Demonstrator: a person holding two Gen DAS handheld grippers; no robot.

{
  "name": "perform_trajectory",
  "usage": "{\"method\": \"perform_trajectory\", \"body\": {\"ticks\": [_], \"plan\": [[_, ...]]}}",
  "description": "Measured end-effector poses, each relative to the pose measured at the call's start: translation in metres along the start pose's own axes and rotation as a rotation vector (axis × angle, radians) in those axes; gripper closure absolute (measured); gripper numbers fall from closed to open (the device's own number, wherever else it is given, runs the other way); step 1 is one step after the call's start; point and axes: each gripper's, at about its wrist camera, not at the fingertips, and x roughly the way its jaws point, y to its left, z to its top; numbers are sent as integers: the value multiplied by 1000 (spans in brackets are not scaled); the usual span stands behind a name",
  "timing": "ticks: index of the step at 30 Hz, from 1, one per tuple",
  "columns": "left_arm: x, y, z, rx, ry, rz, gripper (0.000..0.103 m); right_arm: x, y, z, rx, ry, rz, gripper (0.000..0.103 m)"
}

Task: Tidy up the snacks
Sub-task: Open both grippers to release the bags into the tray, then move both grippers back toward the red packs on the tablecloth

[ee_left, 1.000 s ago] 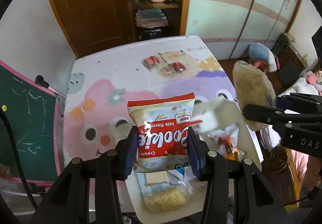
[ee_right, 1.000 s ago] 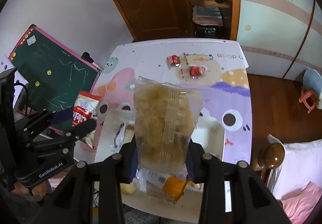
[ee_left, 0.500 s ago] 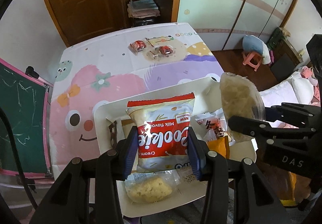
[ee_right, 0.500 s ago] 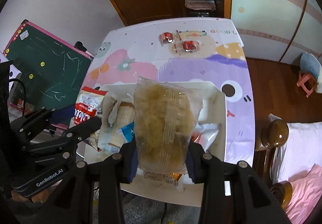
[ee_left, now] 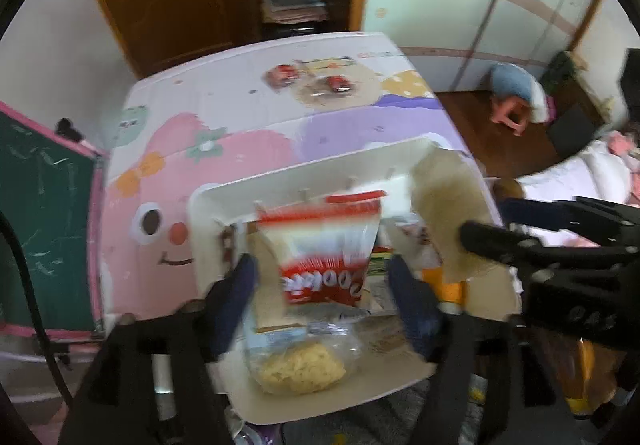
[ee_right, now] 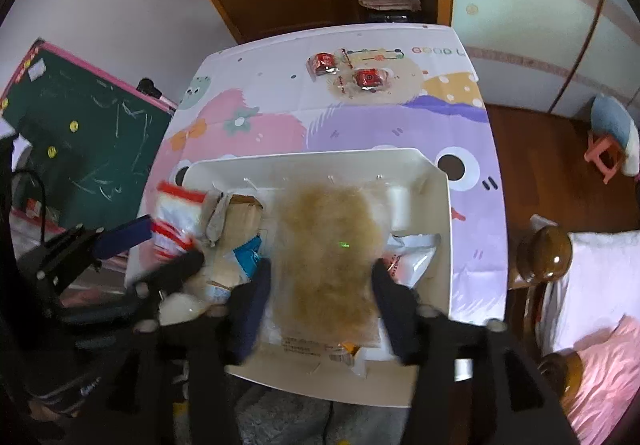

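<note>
Both packets are dropping into the white tray [ee_right: 436,229] sitting on the cartoon-print desk [ee_right: 360,125].

Left hand-held gripper [ee_left: 320,281]: jaws have just been opening and are standing spread, with a clear gap on each side of the red-and-white cookie packet [ee_left: 324,257]. The packet is blurred and is no longer being pinched; it is sitting over the tray's left half.

Right hand-held gripper [ee_right: 320,285]: jaws have just been opening too; the clear bag of pale brown floss-like snack [ee_right: 328,257] is lying between the pads, seemingly released, over the tray's middle.

Handling judgement: both are looking light, soft and crinkly, with slick film that is likely slipping under a weak pinch. Contents are probably crushable, so gripping a sealed edge or across the narrow width, gently, is looking safest.

Two small red-wrapped snacks [ee_right: 348,71] are waiting at the far end of the desk.
</note>
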Motion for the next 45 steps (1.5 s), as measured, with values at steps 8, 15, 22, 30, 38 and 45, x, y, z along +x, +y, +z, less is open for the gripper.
{"method": "perform_trajectory", "body": {"ticks": [8,15,22,30,38,45], "plan": [[3,10,-5,-46,11,-3,10,-8,-7,1,52,-54,12,28],[0,7,-6,-35,-1,-2,10,-10,-5,-1,53,-59,22,28],[-2,7,-7,-26,-5,-5,10,-12,-3,-2,49,-64,26,28],[-6,4,-8,1,-13,2,10,-10,4,-3,35,-56,35,28],[-7,3,-8,6,-17,6,10,-9,4,-2,32,-55,36,28],[-7,6,-5,3,-13,5,10,-7,6,3,27,-58,36,28]]}}
